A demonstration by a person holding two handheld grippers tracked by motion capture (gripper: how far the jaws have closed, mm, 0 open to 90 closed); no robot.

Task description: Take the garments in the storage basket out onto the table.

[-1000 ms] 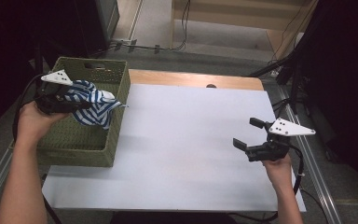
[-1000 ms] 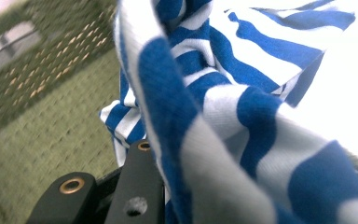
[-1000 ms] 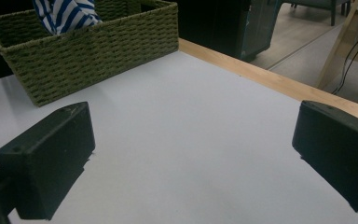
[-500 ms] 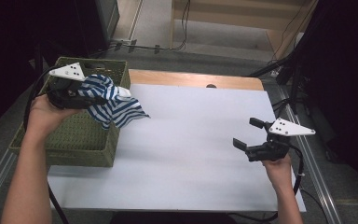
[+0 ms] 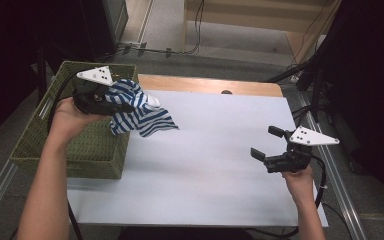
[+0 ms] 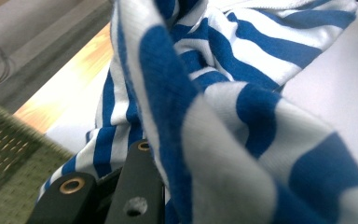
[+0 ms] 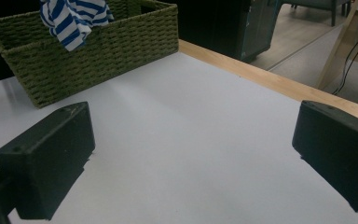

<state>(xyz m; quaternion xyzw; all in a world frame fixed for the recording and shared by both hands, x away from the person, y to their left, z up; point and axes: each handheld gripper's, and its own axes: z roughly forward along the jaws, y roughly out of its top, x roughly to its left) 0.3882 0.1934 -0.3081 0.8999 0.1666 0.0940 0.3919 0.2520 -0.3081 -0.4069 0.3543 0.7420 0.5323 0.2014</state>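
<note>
The left gripper (image 5: 111, 102) is clamped on a blue-and-white striped cloth (image 5: 140, 117), held above the near edge of the green basket (image 5: 85, 155). The cloth hangs from its fingers toward the white table (image 5: 215, 165). The right gripper (image 5: 262, 145), fingers apart and empty, waits well apart across the table.

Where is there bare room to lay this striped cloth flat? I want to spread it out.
The white table top lies bare between the green basket and the right gripper. It is crowded only at the basket's edge, where the left gripper holds the striped cloth.
</note>
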